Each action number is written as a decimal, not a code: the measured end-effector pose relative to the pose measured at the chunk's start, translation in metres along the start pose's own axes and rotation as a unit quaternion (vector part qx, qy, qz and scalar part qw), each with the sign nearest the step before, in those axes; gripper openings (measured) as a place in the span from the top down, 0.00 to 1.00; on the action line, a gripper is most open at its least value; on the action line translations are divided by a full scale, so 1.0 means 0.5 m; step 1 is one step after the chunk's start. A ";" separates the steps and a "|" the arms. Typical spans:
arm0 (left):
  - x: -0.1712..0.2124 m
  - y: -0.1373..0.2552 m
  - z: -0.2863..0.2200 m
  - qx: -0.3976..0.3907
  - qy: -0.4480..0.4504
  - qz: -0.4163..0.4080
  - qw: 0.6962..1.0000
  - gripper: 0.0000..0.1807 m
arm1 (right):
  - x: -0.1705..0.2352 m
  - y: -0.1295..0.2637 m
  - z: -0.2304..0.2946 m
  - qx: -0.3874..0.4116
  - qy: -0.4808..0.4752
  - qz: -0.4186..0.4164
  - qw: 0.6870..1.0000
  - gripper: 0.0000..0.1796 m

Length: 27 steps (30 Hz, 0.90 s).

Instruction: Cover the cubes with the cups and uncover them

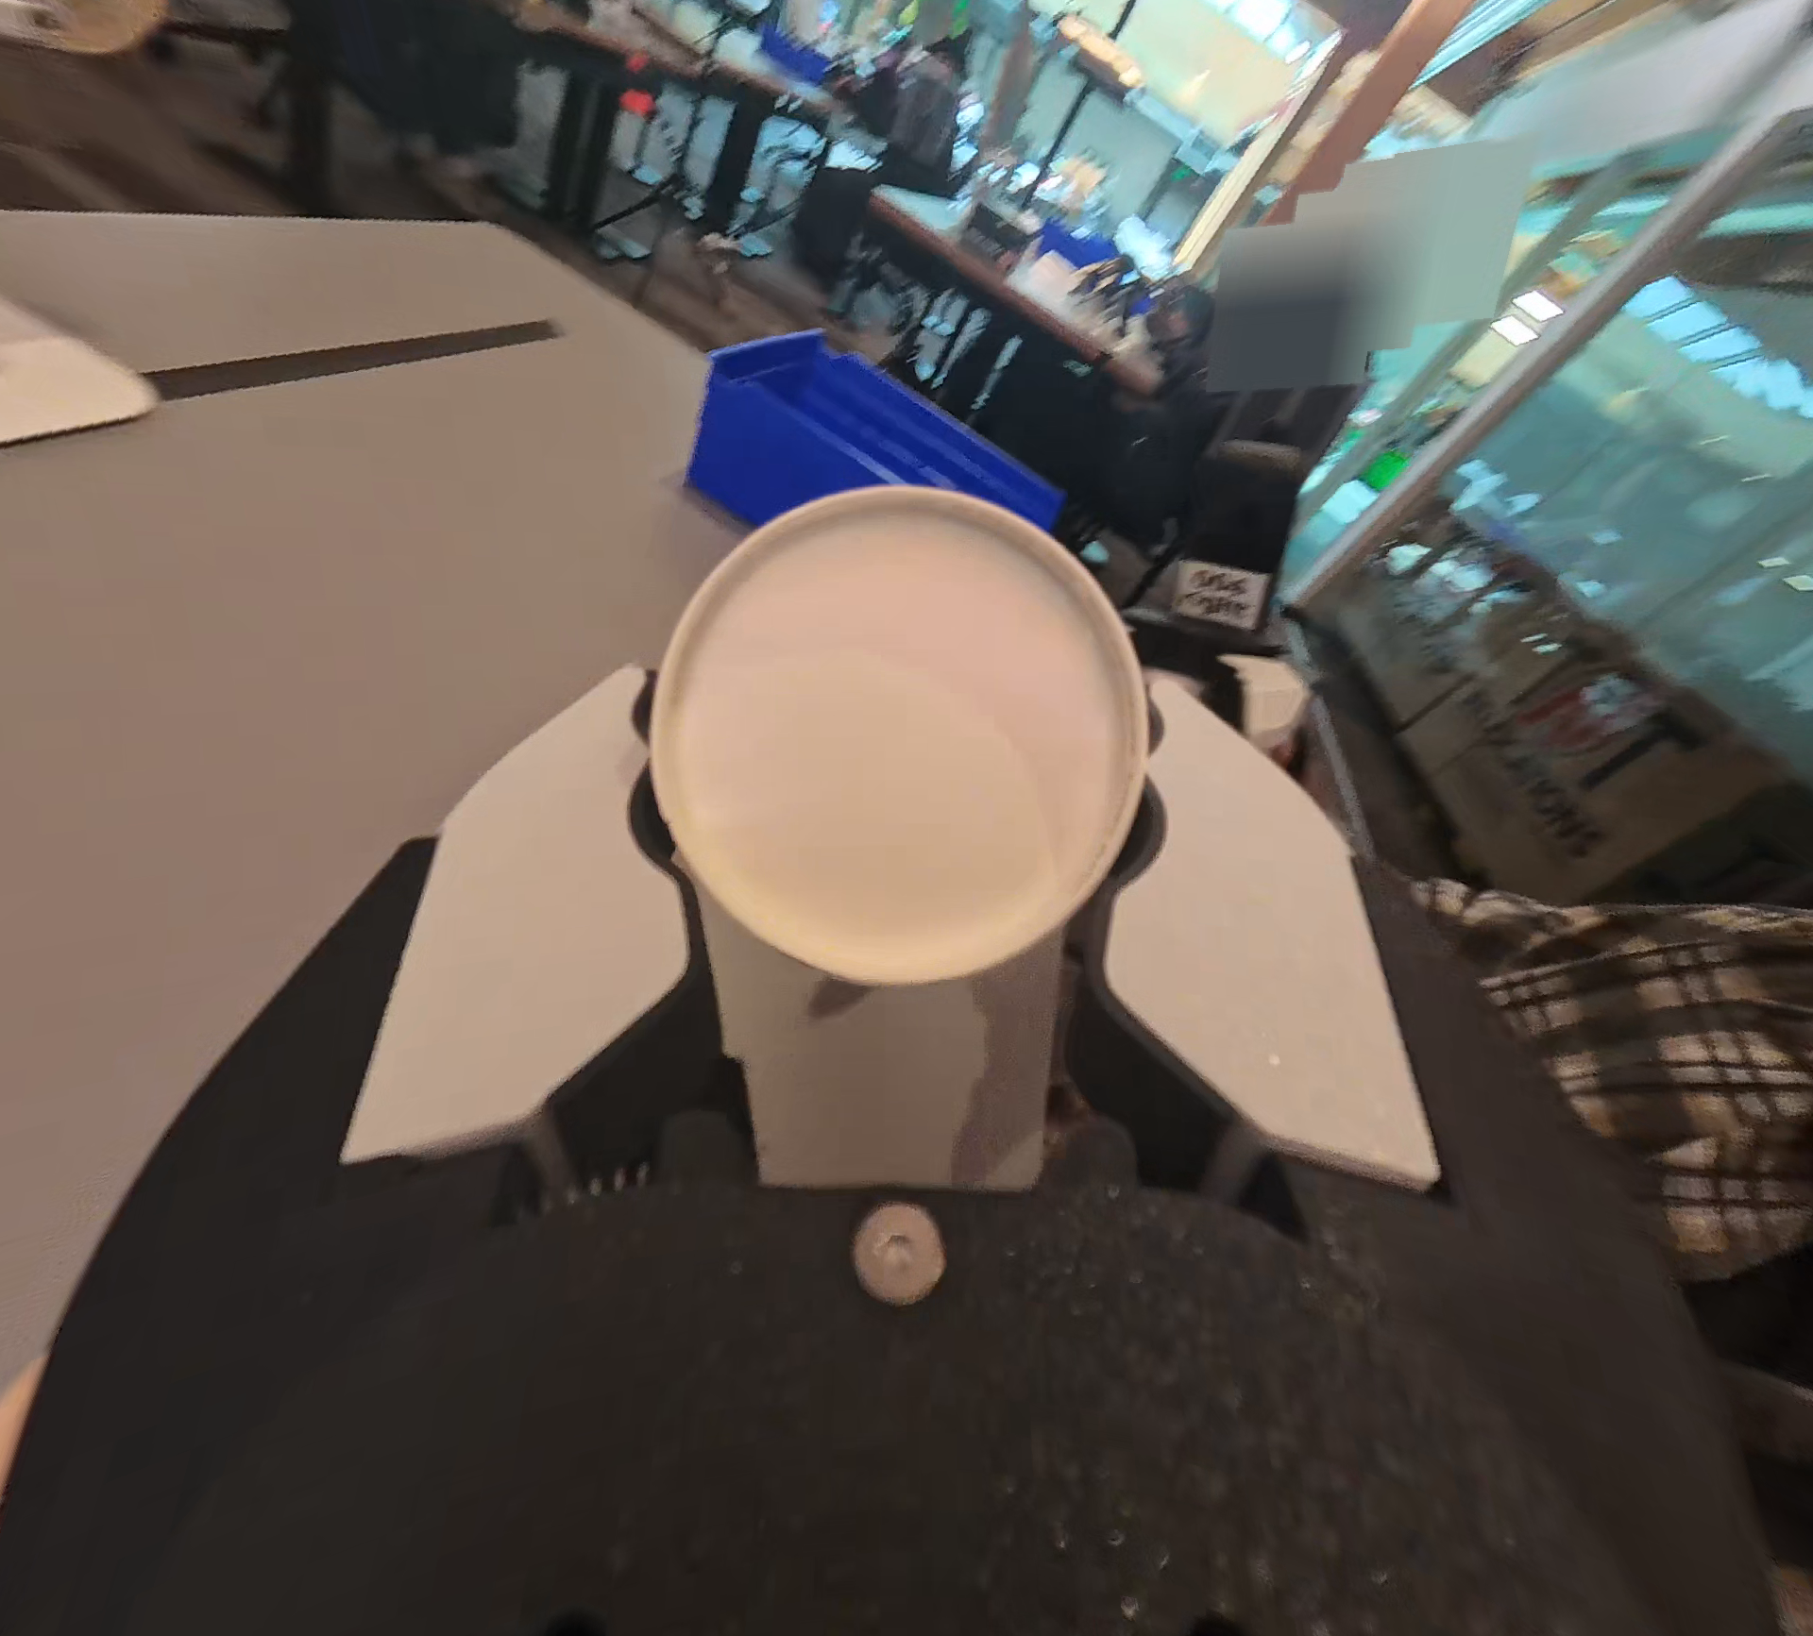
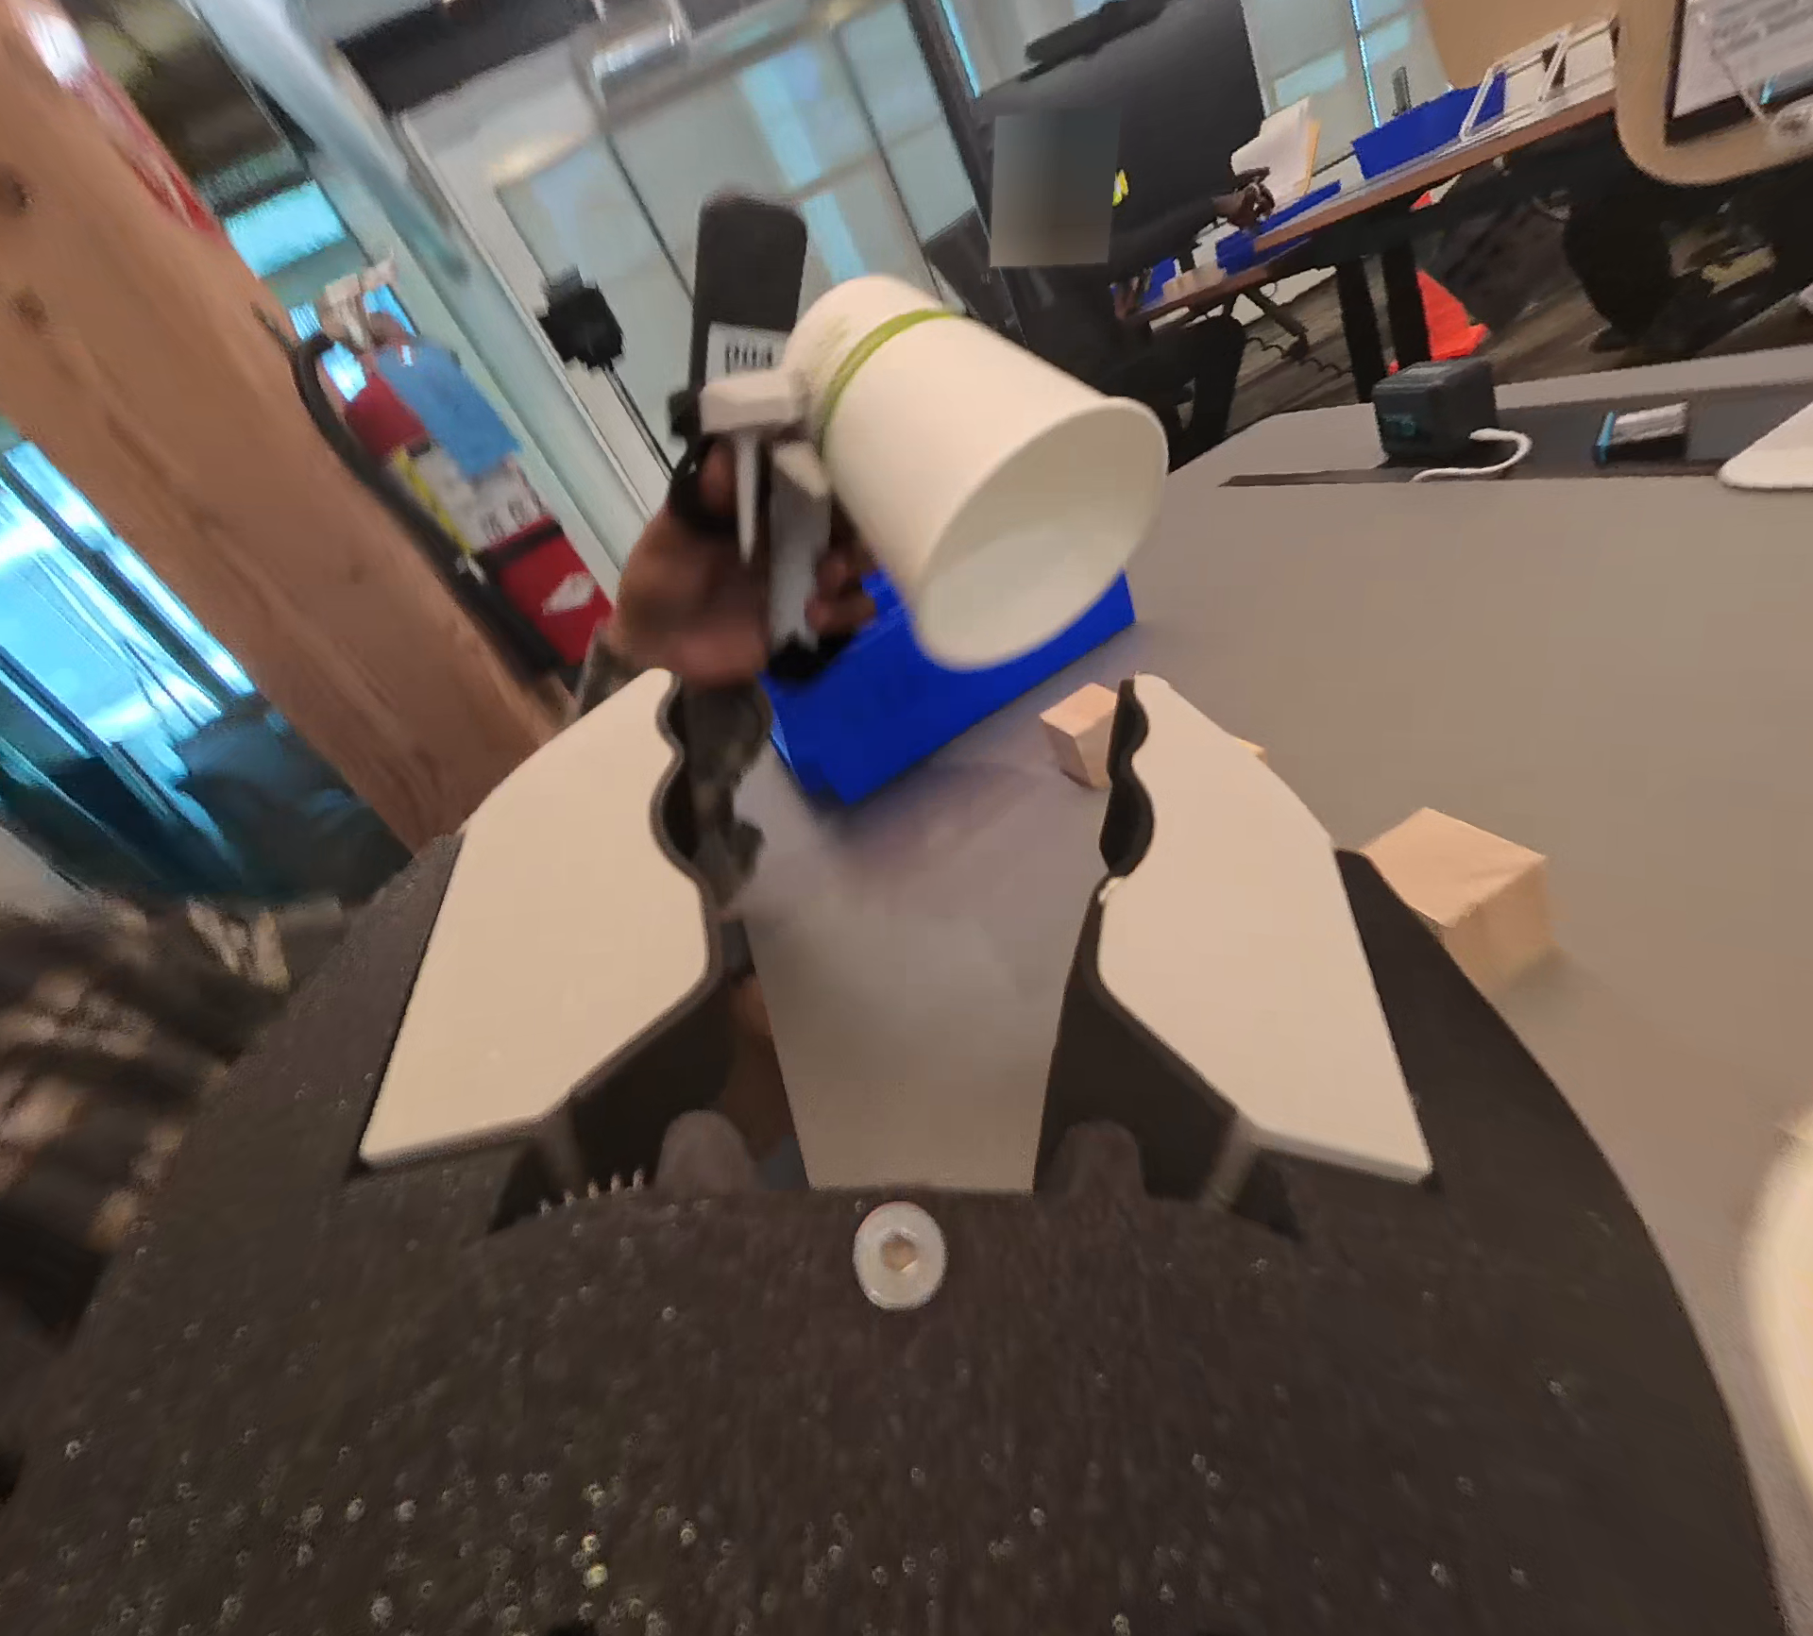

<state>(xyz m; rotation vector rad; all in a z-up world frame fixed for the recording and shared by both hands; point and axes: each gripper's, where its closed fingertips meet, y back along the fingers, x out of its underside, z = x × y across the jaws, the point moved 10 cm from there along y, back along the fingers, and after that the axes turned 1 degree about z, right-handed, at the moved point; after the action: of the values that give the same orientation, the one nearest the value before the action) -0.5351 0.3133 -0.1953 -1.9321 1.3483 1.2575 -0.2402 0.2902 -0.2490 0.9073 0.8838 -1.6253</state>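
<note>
Left gripper [image 1: 898, 765] clamped on white paper cup [image 1: 898, 755] — cup off table, carried on its side, mouth toward camera. Right gripper [image 2: 898, 780] spread wide, empty.

Two wooden cubes on grey table [image 2: 1472, 657]: far cube [image 2: 1079, 736] just beside blue bin [image 2: 932, 706], near cube [image 2: 1462, 893] apart from it, both bare.

Step, by my read: bringing cup to cover a cube (which cube, cannot tell). Next calls for turning mouth down, centring over cube, lowering straight — rim must not clip cube edge.
</note>
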 end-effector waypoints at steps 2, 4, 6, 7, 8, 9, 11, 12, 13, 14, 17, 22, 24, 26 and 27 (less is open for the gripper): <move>0.017 -0.031 -0.010 0.043 0.008 -0.021 0.999 0.51 | 0.008 -0.023 -0.014 -0.019 -0.040 -0.011 0.999 0.55; 0.032 -0.057 -0.018 0.065 0.011 -0.030 0.997 0.51 | 0.011 -0.040 -0.017 -0.070 -0.079 -0.019 0.994 0.60; 0.043 -0.078 -0.025 0.085 0.010 -0.033 0.996 0.51 | 0.013 -0.052 -0.016 -0.107 -0.103 -0.017 0.989 0.67; 0.048 -0.088 -0.028 0.095 0.010 -0.033 0.995 0.51 | 0.012 -0.056 -0.016 -0.116 -0.111 -0.015 0.987 0.69; 0.053 -0.097 -0.032 0.108 0.010 -0.027 0.994 0.51 | 0.010 -0.059 -0.016 -0.128 -0.117 -0.018 0.985 0.72; 0.058 -0.105 -0.036 0.119 0.009 -0.019 0.993 0.51 | 0.005 -0.058 -0.014 -0.148 -0.122 -0.022 0.981 0.79; 0.066 -0.114 -0.041 0.139 0.008 -0.016 0.990 0.51 | -0.011 -0.049 -0.012 -0.183 -0.141 -0.019 0.973 0.98; 0.067 -0.111 -0.043 0.145 0.007 -0.021 0.989 0.52 | -0.020 -0.044 -0.013 -0.178 -0.146 -0.004 0.973 0.99; 0.065 -0.106 -0.045 0.145 0.006 -0.031 0.989 0.50 | -0.032 -0.037 -0.012 -0.176 -0.136 0.006 0.975 1.00; 0.063 -0.097 -0.047 0.142 0.003 -0.042 0.989 0.49 | -0.047 -0.028 -0.009 -0.171 -0.127 0.019 0.977 1.00; 0.052 -0.063 -0.051 0.115 -0.014 -0.068 0.991 0.46 | -0.113 0.007 0.007 -0.141 -0.087 0.063 0.984 1.00; 0.050 -0.011 -0.068 0.069 -0.052 -0.060 0.994 0.48 | -0.269 0.076 0.050 0.014 0.079 0.213 0.974 1.00; 0.045 0.003 -0.079 0.066 -0.059 -0.059 0.994 0.50 | -0.316 0.094 0.062 0.082 0.138 0.299 0.941 1.00; 0.035 0.011 -0.095 0.069 -0.065 -0.067 0.993 0.51 | -0.344 0.106 0.067 0.146 0.181 0.391 0.890 1.00; 0.031 0.014 -0.103 0.069 -0.070 -0.066 0.993 0.51 | -0.352 0.109 0.066 0.178 0.201 0.436 0.859 1.00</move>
<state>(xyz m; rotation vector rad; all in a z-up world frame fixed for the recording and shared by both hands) -0.5185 0.2630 -0.1838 -1.7735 1.1838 1.1812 -0.1589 0.3235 -0.0839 1.6532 0.3127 -0.8047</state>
